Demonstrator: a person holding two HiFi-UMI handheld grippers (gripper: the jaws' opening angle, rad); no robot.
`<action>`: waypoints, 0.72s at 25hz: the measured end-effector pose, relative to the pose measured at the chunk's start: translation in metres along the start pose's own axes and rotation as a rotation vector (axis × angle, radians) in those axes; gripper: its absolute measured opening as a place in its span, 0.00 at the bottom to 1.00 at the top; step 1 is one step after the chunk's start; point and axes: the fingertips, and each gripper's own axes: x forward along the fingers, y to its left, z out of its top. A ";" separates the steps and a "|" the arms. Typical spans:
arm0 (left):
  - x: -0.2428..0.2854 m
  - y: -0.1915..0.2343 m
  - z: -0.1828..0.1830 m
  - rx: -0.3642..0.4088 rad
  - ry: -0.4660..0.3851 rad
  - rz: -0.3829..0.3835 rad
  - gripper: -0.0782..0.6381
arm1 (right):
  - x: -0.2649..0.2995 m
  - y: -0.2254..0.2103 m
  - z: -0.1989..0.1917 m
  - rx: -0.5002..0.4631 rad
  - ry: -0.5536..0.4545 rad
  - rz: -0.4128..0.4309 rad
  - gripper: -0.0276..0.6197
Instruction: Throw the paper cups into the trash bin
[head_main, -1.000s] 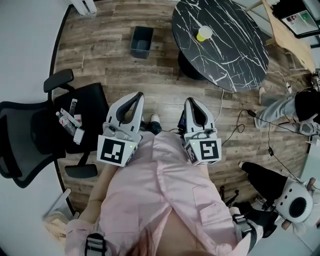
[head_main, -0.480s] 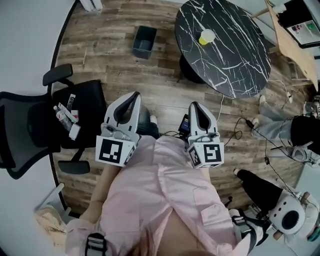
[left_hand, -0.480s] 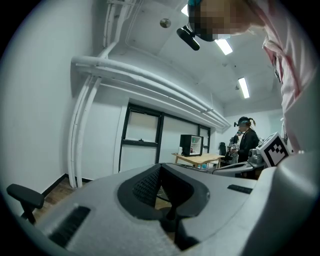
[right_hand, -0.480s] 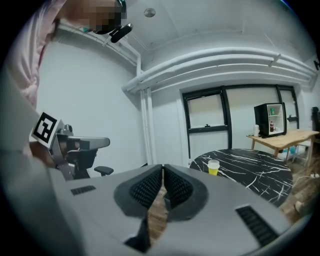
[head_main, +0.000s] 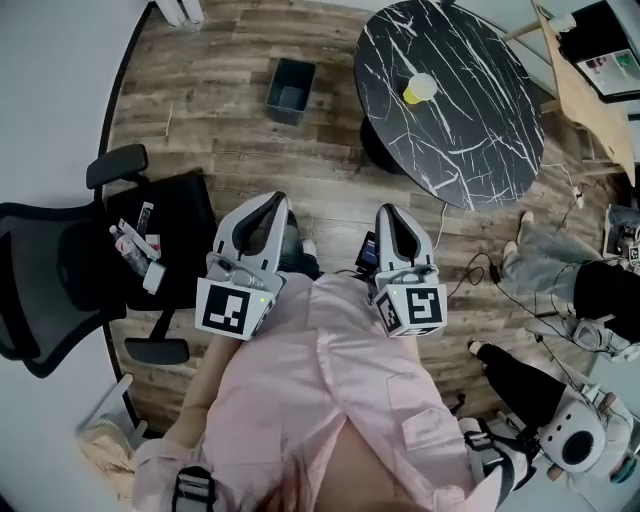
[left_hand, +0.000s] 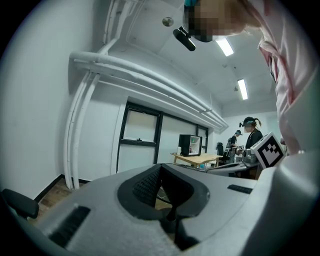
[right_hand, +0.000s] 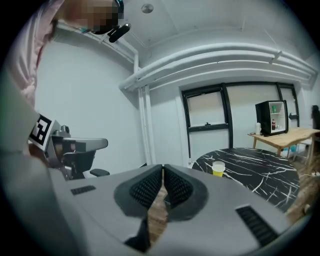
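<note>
I'm at the approach step: my left gripper (head_main: 273, 199) and right gripper (head_main: 391, 211) are pressed together, empty, so next I'd spread the right one for the paper cup (head_main: 419, 88) at one o'clock.

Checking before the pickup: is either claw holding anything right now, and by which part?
Nothing is held: left claw and right claw are both shut and empty; the paper cup stands on the table.

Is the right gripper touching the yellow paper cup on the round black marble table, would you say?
Apart. The head view shows wooden floor between the right gripper and the round black marble table where the yellow paper cup stands.
</note>
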 end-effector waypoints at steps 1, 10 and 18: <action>0.005 0.006 0.002 -0.009 0.008 -0.004 0.13 | 0.007 0.000 0.004 0.002 -0.004 -0.006 0.09; 0.039 0.050 0.018 -0.002 0.020 -0.045 0.13 | 0.051 -0.002 0.028 0.019 -0.026 -0.073 0.09; 0.052 0.077 0.014 -0.007 0.035 -0.085 0.13 | 0.070 0.002 0.034 0.036 -0.053 -0.132 0.09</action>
